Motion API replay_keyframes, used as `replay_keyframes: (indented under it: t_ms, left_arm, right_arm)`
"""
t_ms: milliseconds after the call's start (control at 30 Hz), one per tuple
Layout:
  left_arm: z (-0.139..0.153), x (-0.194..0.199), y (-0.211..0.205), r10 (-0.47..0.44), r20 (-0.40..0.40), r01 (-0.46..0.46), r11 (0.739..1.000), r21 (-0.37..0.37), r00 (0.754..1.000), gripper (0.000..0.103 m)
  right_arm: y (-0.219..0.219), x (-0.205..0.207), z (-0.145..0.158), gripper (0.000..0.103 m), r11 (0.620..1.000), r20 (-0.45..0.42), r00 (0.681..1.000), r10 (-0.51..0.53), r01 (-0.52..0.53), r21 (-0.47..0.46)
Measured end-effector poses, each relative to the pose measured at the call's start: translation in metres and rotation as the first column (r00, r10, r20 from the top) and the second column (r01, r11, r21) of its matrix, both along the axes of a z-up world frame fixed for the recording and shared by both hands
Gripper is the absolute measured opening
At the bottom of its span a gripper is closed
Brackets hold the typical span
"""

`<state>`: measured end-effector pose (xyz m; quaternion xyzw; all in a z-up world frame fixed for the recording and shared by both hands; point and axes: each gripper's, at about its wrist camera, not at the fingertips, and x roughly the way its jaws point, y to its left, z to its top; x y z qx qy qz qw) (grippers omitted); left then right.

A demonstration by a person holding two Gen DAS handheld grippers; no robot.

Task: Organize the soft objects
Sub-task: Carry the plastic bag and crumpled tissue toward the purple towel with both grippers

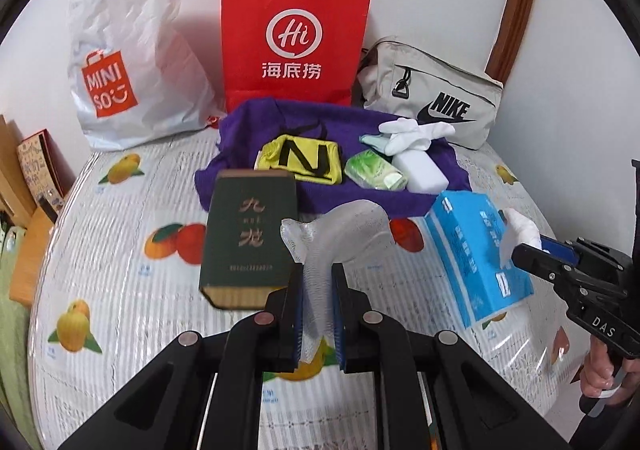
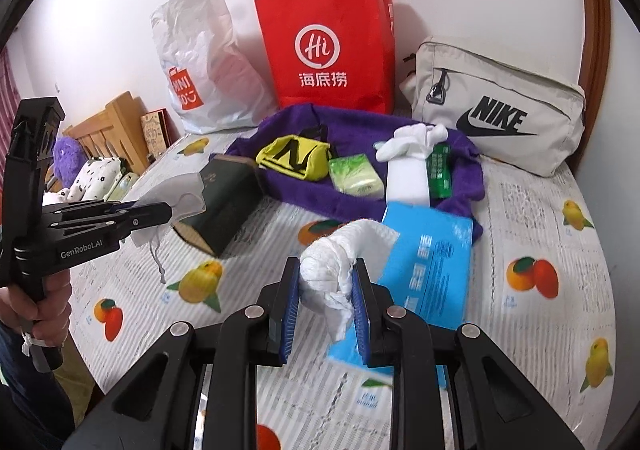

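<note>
left gripper (image 1: 317, 302) pinching a translucent textured pouch (image 1: 340, 234), pads pressed on its lower part, the pouch's top flaring above the fingers. right gripper (image 2: 327, 304) clamped on a bunched white tissue (image 2: 340, 254), wad bulging up between the blue pads, a loose tail hanging below.

places given from the purple cloth (image 1: 320, 186) spread near the back of the fruit-print table cover (image 1: 120, 270):
- on the cloth: a yellow fabric piece with a black n (image 1: 300, 158), a green tissue pack (image 1: 374, 170) just beside it, a white block (image 1: 420, 170) beside that, with white socks (image 1: 416, 134) heaped behind the block. from the right wrist view, a green label strip (image 2: 440, 170) seen against the block's far side.
- at the cloth's front left edge: a dark green box with gold characters (image 1: 248, 238), tilted, front end raised off the cover.
- at the cloth's front right corner: a blue tissue pack (image 1: 476, 254), tilted, overlapping the cloth edge in the right wrist view; tissue drawn from its top into the right gripper.
- behind the cloth: a red paper bag (image 1: 296, 38) upright against the wall, touching the cloth's rear edge.
- behind and left: a white miniso plastic bag (image 1: 128, 50).
- behind and right: a beige nike pouch (image 1: 436, 94) lying on its side.
- far left, off the cover: a wooden headboard (image 2: 108, 122) and a purple plush (image 2: 68, 158).
</note>
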<state>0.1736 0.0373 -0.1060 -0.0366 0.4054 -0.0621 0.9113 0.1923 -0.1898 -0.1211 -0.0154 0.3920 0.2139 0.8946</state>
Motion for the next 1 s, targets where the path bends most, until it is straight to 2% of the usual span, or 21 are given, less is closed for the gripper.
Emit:
replay_keyframes:
  t_ms: [200,600,733,1000]
  left_arm:
    - [0.008,0.019,0.003,0.011,-0.001,-0.011,1.000,-0.001,1.000,0.012]
    - [0.021,0.074,0.019,0.040,-0.007,-0.040,0.999,0.005,0.999,0.012]
    - [0.021,0.094,0.026,0.045,-0.013,-0.045,0.999,0.000,0.999,0.012]
    - [0.019,0.139,0.039,0.056,-0.039,-0.056,0.998,-0.014,0.998,0.012]
  right_arm:
    - [0.000,0.030,0.003,0.024,0.999,-0.040,0.999,-0.001,0.002,0.042]
    - [0.015,0.092,0.021,0.024,1.000,-0.018,1.000,0.011,-0.011,0.008]
    - [0.023,0.115,0.018,0.024,1.000,-0.018,1.000,0.022,-0.022,-0.020]
    - [0.033,0.161,0.003,0.025,0.998,-0.072,0.997,0.023,-0.027,-0.050]
